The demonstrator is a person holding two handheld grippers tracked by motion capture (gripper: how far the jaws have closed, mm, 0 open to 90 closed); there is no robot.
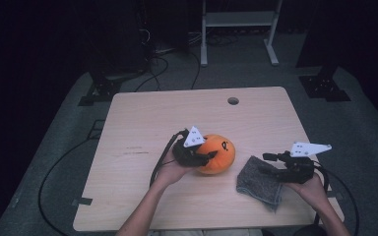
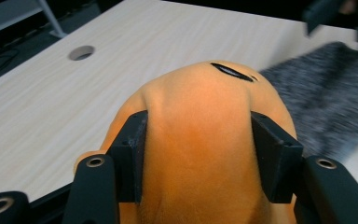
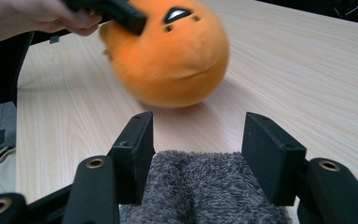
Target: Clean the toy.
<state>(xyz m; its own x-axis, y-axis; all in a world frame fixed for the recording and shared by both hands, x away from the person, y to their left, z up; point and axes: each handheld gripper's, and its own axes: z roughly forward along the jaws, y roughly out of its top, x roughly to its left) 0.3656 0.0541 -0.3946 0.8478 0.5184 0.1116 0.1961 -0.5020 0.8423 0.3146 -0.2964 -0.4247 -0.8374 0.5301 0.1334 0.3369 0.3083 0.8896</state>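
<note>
High view: my left gripper [image 1: 204, 156] reaches in level, clamped on the orange plush [image 1: 219, 154]; my right gripper [image 1: 273, 164] sits open, grey cloth [image 1: 259, 183] between its jaws.

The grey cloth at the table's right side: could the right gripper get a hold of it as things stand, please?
Probably yes. The right gripper already has its open jaws on either side of the grey cloth, with nothing between them. The orange plush toy, clamped in the left gripper, lies clear of it.
</note>
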